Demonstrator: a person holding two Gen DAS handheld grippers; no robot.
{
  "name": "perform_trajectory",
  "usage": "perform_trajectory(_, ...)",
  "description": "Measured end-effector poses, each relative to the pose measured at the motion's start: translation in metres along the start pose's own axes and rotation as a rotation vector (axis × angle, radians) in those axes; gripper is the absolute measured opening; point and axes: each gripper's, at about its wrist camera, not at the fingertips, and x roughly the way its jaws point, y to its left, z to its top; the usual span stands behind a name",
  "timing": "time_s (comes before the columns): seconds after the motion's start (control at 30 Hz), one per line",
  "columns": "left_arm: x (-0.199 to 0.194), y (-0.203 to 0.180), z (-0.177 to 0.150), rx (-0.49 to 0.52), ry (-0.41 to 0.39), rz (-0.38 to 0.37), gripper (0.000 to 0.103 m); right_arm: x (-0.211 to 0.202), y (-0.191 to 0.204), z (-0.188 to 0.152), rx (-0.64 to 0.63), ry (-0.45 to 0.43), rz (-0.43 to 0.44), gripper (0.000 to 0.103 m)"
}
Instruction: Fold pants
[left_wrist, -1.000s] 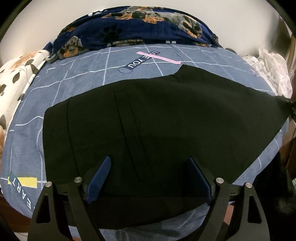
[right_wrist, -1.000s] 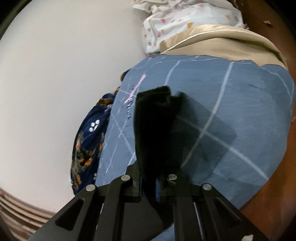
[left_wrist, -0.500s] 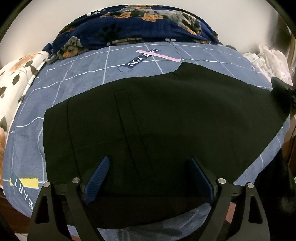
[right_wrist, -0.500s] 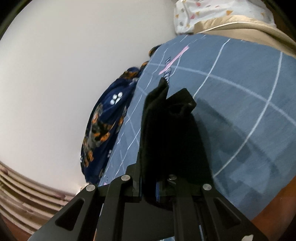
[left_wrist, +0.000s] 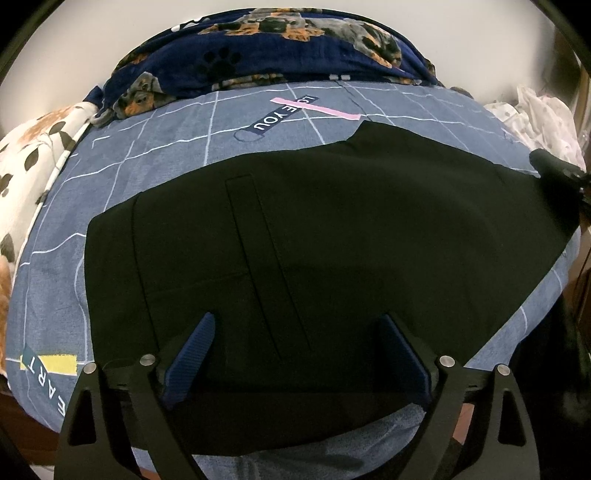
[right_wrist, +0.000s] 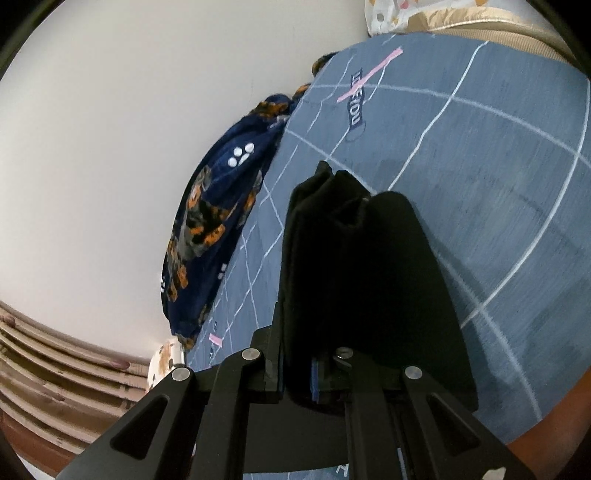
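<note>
Clearly the black pants (left_wrist: 332, 236) are limp and light, spread flat across the blue bedsheet (left_wrist: 155, 147); the right gripper (right_wrist: 314, 369) pinches a bunched end, the left gripper (left_wrist: 295, 350) has just been opening, fabric lying unpressed between its jaws

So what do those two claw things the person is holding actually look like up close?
Both are matte black. The left gripper has two flat black arms with triangular cut-outs and round silver screws, ending in fingers faced with ribbed dark blue pads. The right gripper is built the same way, with a strip of blue pad showing. No cables, markings or sleeves are visible.
</note>
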Motion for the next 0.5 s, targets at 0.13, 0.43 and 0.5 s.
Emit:
perform_trajectory(0.13,0.002,0.000,-0.001,0.006,0.004,0.003,0.093,0.009,0.003,-0.008,-0.009,0.033,-0.008,0.010)
perform_trajectory(0.43,0.002,-0.001,0.000,0.010,0.006,0.003,0.094,0.035,0.019,-0.030,-0.043,0.111,-0.001,0.010)
perform_trajectory(0.5,0.002,-0.002,0.000,0.013,0.007,0.004,0.095,0.042,0.023,-0.034,-0.054,0.130,-0.003,0.010)
